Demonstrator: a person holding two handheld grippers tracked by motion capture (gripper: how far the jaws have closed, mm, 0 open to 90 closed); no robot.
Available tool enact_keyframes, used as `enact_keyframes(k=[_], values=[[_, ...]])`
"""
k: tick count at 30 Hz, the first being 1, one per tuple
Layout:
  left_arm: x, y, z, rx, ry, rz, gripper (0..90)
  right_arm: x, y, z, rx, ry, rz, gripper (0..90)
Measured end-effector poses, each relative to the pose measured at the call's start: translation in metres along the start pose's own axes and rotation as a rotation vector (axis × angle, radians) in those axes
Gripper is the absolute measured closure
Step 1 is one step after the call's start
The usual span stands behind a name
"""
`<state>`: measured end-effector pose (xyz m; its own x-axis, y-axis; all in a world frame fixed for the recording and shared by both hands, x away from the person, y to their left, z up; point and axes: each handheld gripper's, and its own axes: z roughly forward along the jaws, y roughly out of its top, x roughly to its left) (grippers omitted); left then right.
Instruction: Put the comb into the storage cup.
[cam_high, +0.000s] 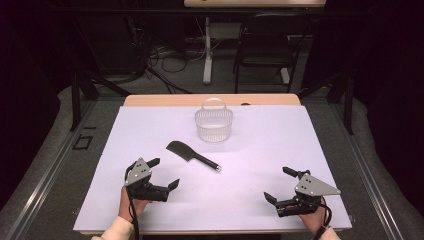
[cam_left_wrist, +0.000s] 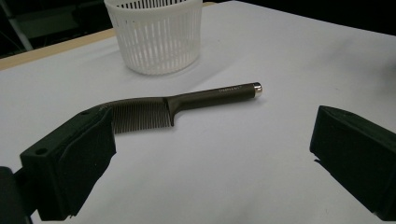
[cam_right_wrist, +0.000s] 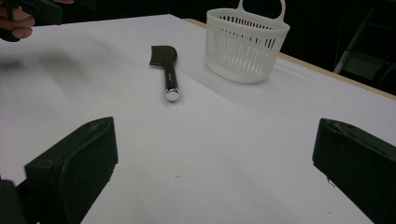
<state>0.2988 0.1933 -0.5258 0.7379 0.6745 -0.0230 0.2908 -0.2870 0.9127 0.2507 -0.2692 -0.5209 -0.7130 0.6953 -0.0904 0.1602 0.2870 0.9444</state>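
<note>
presently, contents by size. desk (cam_high: 150, 200): white top with a wooden strip along the far edge. basket (cam_high: 214, 125): white, slotted, upright, handle raised, near the middle of the far edge. left gripper (cam_high: 163, 173): held near the left of the near edge, jaws spread wide, empty. right gripper (cam_high: 279, 184): held near the near right corner, jaws spread wide, empty. comb (cam_high: 192, 155): dark, lying flat mid-desk, between basket and grippers, handle with a silver cap pointing toward the near right.

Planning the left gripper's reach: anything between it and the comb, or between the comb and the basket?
Nothing visible. Bare white table lies between the open left gripper and the comb, and between comb and basket.
</note>
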Motion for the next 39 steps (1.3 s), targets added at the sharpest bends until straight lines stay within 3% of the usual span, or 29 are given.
enact_keyframes(k=[8,23,39], values=[[-0.001,0.007,0.013,0.028,-0.009,0.003,0.1,0.0,0.0,0.0,0.001,0.0,0.001,0.0],[-0.004,0.019,0.038,0.072,-0.009,-0.028,0.0,0.0,0.0,0.0,0.007,0.001,0.0,0.0],[-0.008,0.032,0.064,0.109,-0.014,-0.016,0.0,0.0,-0.001,0.001,0.003,0.002,0.004,0.0]])
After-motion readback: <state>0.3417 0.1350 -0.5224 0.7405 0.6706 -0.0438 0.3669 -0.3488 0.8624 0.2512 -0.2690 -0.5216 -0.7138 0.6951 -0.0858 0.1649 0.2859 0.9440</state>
